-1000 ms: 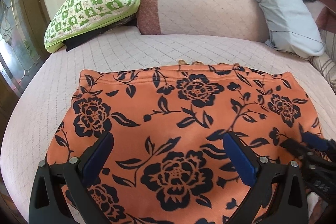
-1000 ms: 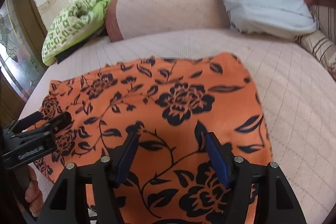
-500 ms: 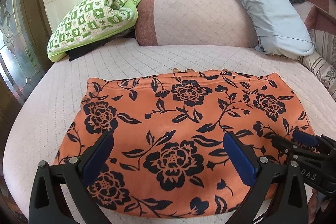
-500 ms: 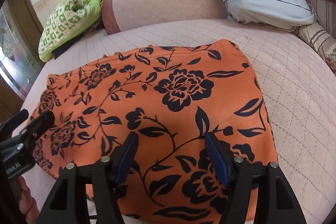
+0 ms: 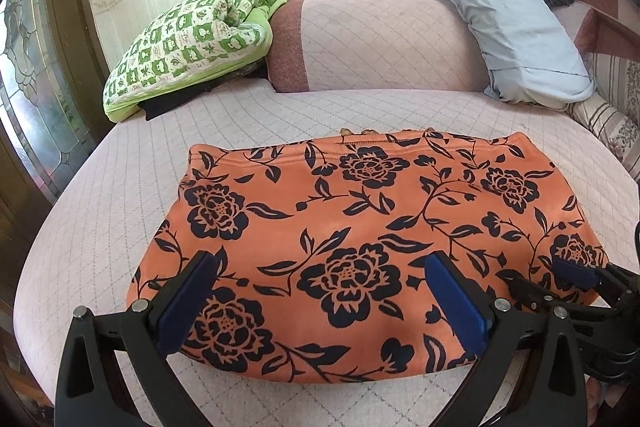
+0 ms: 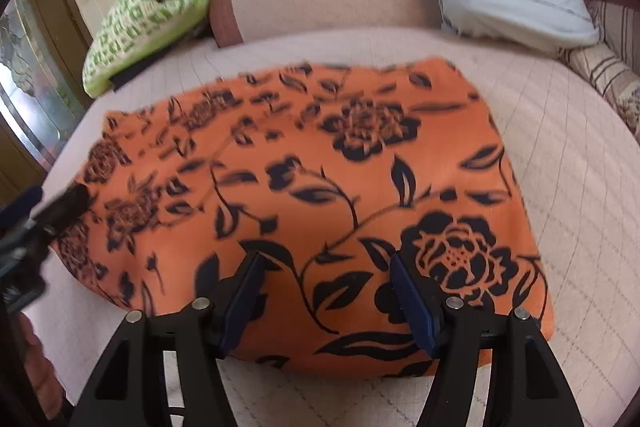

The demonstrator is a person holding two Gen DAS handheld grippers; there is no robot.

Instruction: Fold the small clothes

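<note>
An orange garment with a black flower print [image 5: 360, 227] lies folded flat on the pink quilted bed [image 5: 120, 207]. It also shows in the right wrist view [image 6: 300, 187]. My left gripper [image 5: 320, 299] is open and empty, held over the garment's near edge. My right gripper [image 6: 326, 299] is open and empty, over the near right part of the garment. The right gripper shows at the right edge of the left wrist view [image 5: 560, 279]. The left gripper shows blurred at the left edge of the right wrist view [image 6: 40, 211].
A green-and-white checked blanket [image 5: 188, 43] lies at the back left. A pink bolster [image 5: 372, 43] runs along the back, with a light blue pillow [image 5: 512, 27] to its right. A striped cushion [image 5: 608, 131] is at the far right. A glass door [image 5: 28, 95] stands on the left.
Both grippers have pulled back toward me and away from the garment, so more of the bed shows in front of it. The garment lies as before. Both grippers stay open.
</note>
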